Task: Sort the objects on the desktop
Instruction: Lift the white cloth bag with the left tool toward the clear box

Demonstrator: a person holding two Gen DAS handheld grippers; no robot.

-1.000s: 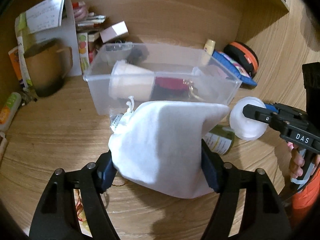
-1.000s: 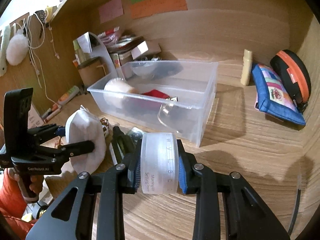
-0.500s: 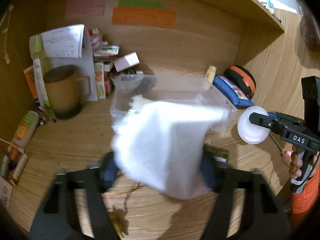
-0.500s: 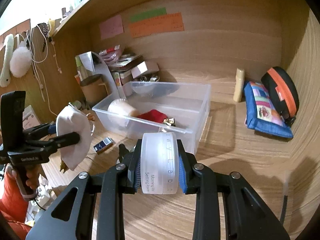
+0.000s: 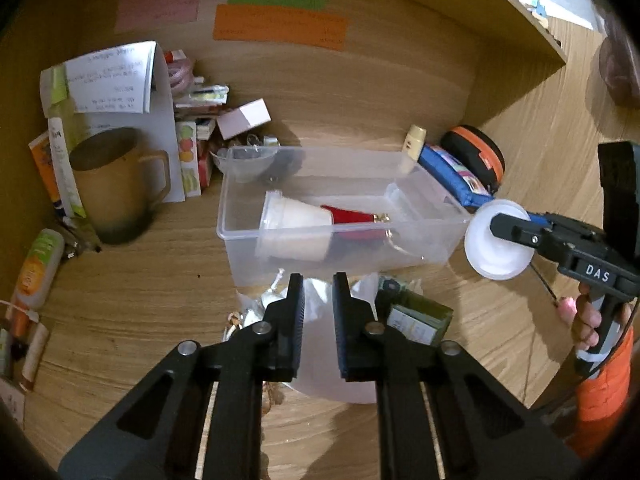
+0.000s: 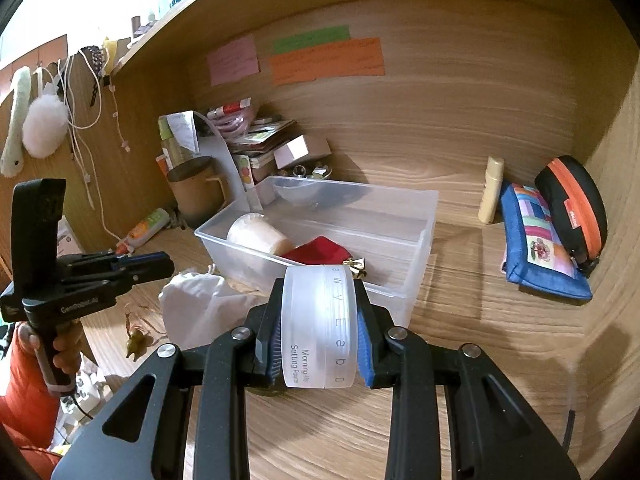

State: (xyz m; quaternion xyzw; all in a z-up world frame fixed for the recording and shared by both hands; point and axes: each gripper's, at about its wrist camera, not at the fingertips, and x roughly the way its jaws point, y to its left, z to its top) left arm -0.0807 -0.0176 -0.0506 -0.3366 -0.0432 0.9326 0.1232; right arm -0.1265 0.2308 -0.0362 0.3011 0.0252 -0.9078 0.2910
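Jar [image 6: 320, 328] of translucent white plastic, round and flat, printed "Morning Mist Setting Powder" on the rim. Pinched on edge, by its two flat faces, between the blue pads of the right gripper [image 6: 320, 320]. Held in the air above the surface [image 6: 480, 360], just in front of the near right corner of the clear plastic bin [image 6: 416, 240]. Seen from the left wrist as a white disc [image 5: 498, 240] in the right gripper [image 5: 516, 228], beside the bin's right end.

Left gripper [image 5: 318, 312] drawn almost together, only a narrow slot between the fingers, nothing clamped. Positioned over a white drawstring pouch [image 5: 320, 340]. Pouch slumped and creased on the surface, cord end loose at its top, close against the front wall of the bin; whether touching, cannot tell. Same pouch [image 6: 200, 308] plain in the right wrist view, clear of the left gripper [image 6: 160, 268] above it.

Bin [image 5: 240, 236] near the middle of the surface, long side parallel to the back edge. Contents: paper cup [image 5: 296, 216] lying on its side, red pouch [image 5: 352, 216] with a gold clasp beside it.

Small green box [image 5: 420, 316] on the surface just right of the white pouch. Brown mug [image 5: 116, 188] toward the back left corner. Blue patchwork pouch [image 6: 540, 252] and black case with orange zip [image 6: 572, 204] leaning at the back right corner.
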